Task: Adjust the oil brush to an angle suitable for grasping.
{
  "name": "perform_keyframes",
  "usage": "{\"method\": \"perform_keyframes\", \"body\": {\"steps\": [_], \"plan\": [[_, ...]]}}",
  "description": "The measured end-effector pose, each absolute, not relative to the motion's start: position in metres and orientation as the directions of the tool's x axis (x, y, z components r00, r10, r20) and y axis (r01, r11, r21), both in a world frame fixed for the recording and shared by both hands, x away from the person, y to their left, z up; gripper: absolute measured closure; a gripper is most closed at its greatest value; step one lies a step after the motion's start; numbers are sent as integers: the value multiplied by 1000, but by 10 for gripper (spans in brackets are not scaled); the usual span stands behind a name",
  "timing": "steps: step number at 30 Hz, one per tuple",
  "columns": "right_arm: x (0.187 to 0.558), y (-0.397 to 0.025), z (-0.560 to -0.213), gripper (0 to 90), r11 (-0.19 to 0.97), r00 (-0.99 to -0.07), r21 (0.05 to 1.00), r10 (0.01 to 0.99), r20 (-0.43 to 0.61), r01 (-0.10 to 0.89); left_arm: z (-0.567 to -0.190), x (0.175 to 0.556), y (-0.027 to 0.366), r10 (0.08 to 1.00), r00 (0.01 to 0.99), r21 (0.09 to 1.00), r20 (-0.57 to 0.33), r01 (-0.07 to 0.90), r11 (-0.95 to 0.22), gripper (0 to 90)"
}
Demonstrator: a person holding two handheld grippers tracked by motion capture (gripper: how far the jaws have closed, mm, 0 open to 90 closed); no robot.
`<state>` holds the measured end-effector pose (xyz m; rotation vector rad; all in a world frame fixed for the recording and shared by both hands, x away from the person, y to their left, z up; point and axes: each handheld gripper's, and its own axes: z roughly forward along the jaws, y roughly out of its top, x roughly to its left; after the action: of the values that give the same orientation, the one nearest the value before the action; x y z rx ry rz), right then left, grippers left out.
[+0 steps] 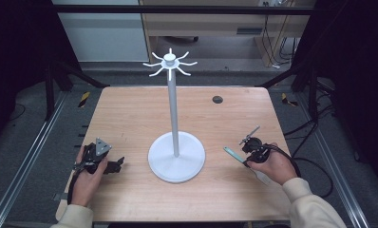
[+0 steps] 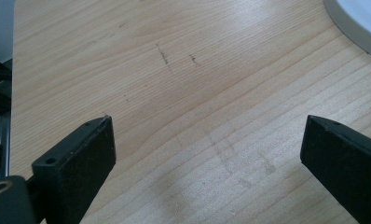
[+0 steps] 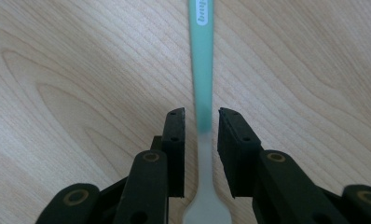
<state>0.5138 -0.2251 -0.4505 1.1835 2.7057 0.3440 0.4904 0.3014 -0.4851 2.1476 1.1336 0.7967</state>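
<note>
A utensil with a teal handle [image 1: 232,153] and a whitish end lies flat on the wooden table [image 1: 130,114] at the right. Over it sits my right gripper [image 1: 248,160]. In the right gripper view the handle [image 3: 201,56] runs between the two jaws of this gripper [image 3: 201,116], and a thin strip of wood shows on each side of it. At the table's left, my left gripper [image 1: 115,165] rests low, pointing toward the middle. Its jaws [image 2: 207,140] stand wide open over bare wood.
A white stand [image 1: 174,109] rises from a round base [image 1: 176,164] in the middle of the table, with several curved hooks [image 1: 170,64] at its top. The base's edge [image 2: 360,23] shows in the left gripper view. A dark cable hole [image 1: 217,99] lies at the back.
</note>
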Motion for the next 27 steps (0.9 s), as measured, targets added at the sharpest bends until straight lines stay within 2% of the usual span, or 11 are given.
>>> {"method": "perform_keyframes", "body": {"steps": [7,9,18,21,22,27], "plan": [[518,-227,-457,734,690,-699,254,712,-67,678,-485,490,301,855,462,716,237,511,-475,28],[518,-225,-457,741,656,-667,239,744,-46,715,-485,490,301,855,462,716,236,513,-474,27],[524,-226,-463,766,702,-709,222,702,-62,676,-485,491,301,856,461,716,235,513,-473,27],[523,-223,-463,773,667,-675,210,737,-40,715,-485,490,301,856,461,717,235,513,-473,27],[525,-225,-465,782,698,-704,216,707,-61,683,-485,491,301,856,461,716,235,513,-473,28],[526,-226,-465,796,705,-712,214,700,-60,676,-485,491,301,856,461,717,235,513,-473,28]]}}
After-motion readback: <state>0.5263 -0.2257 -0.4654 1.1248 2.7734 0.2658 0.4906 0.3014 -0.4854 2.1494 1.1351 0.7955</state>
